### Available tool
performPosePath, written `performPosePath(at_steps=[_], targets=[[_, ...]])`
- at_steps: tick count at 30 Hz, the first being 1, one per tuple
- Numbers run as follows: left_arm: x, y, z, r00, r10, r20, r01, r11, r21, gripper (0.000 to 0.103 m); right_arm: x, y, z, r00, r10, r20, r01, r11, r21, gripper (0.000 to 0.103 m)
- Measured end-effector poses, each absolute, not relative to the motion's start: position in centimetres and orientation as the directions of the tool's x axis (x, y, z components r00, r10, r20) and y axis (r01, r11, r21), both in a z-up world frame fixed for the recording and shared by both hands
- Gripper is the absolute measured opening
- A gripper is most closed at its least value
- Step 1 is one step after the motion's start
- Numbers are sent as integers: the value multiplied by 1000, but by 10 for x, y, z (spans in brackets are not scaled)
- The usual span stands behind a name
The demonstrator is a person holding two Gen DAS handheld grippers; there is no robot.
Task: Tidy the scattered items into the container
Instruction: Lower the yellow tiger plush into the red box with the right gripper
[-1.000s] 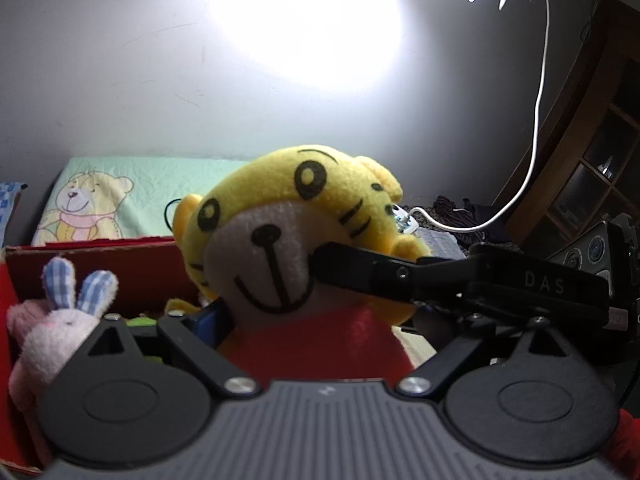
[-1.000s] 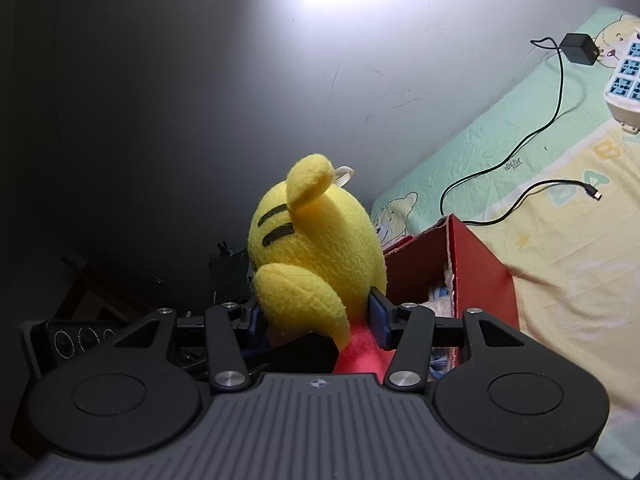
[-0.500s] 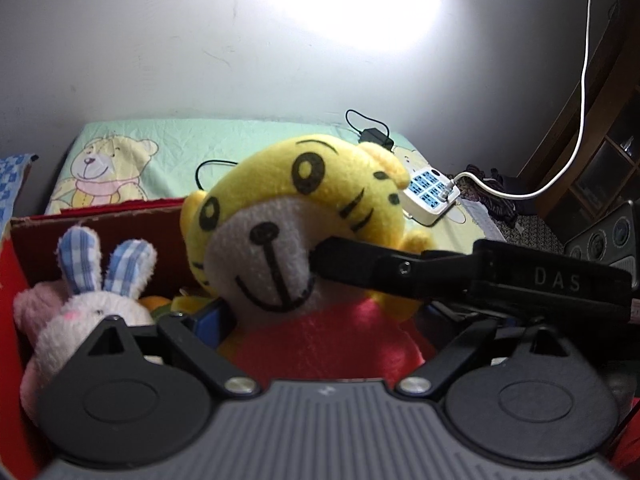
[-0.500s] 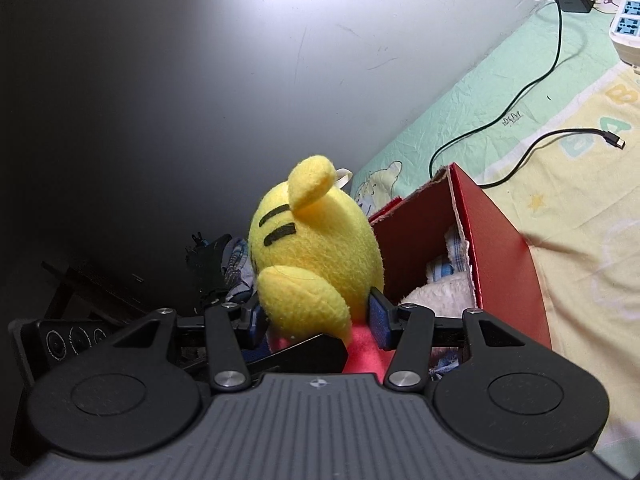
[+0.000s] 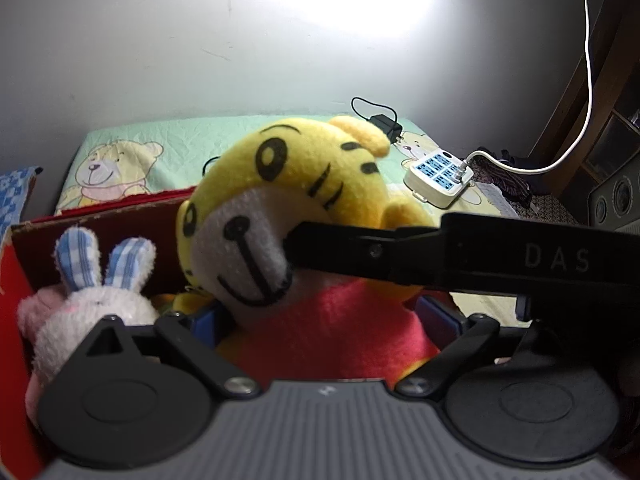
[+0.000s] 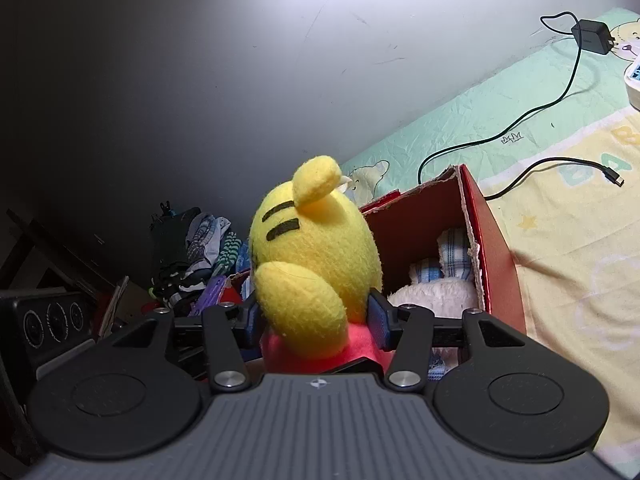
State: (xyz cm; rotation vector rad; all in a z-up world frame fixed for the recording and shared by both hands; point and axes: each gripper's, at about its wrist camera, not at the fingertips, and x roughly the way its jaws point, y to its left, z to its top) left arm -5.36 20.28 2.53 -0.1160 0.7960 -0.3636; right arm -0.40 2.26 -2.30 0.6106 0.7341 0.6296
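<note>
A yellow tiger plush (image 5: 288, 184) in a red shirt hangs over the open red cardboard box (image 5: 100, 220). My left gripper (image 5: 320, 316) has its blue pads either side of the red body. Its jaws are opening and the pads look barely off the cloth. My right gripper (image 6: 316, 318) pinches the plush (image 6: 316, 248) from behind at the neck. Its jaws are starting to open, though the pads still touch. One right finger (image 5: 360, 252) crosses the tiger's cheek. A white bunny plush (image 5: 100, 292) with blue checked ears lies in the box (image 6: 492, 248).
The box sits on a bed with a bear-print sheet (image 6: 560, 208). A white power strip (image 5: 438, 174), a black charger (image 6: 592, 36) and its cable lie on the sheet. Piled clothes (image 6: 192, 248) and a wooden shelf (image 5: 600, 100) border the bed.
Both grippers have come down with the tiger plush toward the box. More of the box's inside and the bunny shows. The tiger's head has tipped to the left in the left wrist view.
</note>
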Motion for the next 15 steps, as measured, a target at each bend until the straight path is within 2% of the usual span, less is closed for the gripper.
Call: performPosePath(at_steps=[3, 4, 8, 13, 15], targets=[[-54, 200, 24, 640, -360, -678, 291, 931, -220, 98, -7, 22, -17, 588, 694, -416, -310, 668, 676, 57], [-55, 199, 24, 640, -358, -680, 295, 932, -213, 98, -8, 20, -14, 599, 683, -418, -313, 680, 663, 65], [-57, 200, 27, 634, -367, -680, 292, 929, -228, 98, -16, 4, 1, 690, 628, -361, -325, 714, 620, 63], [-67, 211, 40, 658, -365, -659, 275, 931, -241, 96, -23, 0, 15, 680, 649, -340, -383, 711, 590, 32], [-74, 215, 44, 673, -347, -653, 262, 938, -229, 95, -25, 2, 14, 667, 667, -332, -391, 693, 606, 27]])
